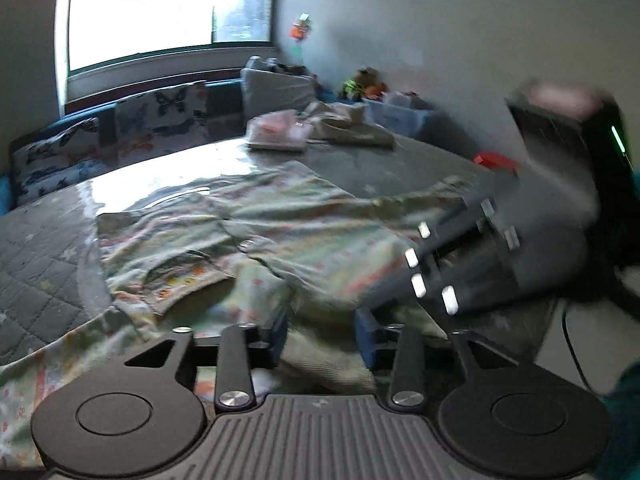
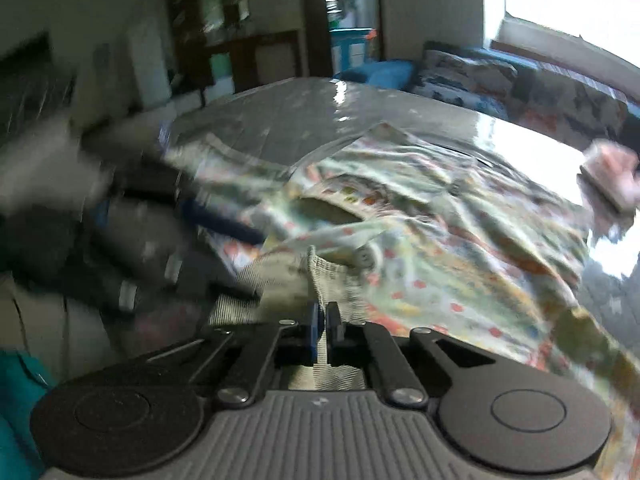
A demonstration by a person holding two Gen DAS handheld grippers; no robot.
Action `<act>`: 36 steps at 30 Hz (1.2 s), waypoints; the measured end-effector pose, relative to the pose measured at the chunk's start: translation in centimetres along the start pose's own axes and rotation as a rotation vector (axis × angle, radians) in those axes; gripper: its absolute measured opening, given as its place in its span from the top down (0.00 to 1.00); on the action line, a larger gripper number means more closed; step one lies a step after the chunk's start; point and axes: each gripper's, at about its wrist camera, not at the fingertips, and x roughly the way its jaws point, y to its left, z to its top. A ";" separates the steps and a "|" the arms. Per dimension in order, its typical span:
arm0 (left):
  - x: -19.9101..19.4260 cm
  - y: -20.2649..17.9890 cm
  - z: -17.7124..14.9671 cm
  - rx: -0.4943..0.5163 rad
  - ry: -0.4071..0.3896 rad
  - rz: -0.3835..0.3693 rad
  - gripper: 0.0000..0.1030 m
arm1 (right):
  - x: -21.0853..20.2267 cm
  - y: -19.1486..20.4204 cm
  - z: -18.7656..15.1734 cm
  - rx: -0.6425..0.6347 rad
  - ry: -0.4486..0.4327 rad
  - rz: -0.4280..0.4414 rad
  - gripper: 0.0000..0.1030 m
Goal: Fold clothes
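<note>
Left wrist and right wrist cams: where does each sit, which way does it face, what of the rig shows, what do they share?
Left wrist: rides the left claw, facing across the table toward the window; jaws open over the patterned garment; right claw enters from the right.
Right wrist: rides the right claw, facing a doorway; jaws shut on the garment's ribbed hem; left claw blurred on the left.
Shared: garment, table, each other's claw, pink folded pile.
</note>
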 end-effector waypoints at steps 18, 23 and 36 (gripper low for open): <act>2.1 0.5 0.0 -0.040 0.047 -0.081 0.97 | -1.8 -3.0 0.6 0.138 -0.075 0.020 0.97; 2.0 1.2 0.0 -0.089 0.037 -0.138 0.97 | -1.4 -2.3 0.5 0.122 -0.076 0.018 0.91; 1.1 0.7 -1.5 -0.073 0.064 -0.127 0.79 | 4.6 -1.2 2.1 0.044 -0.025 0.024 0.82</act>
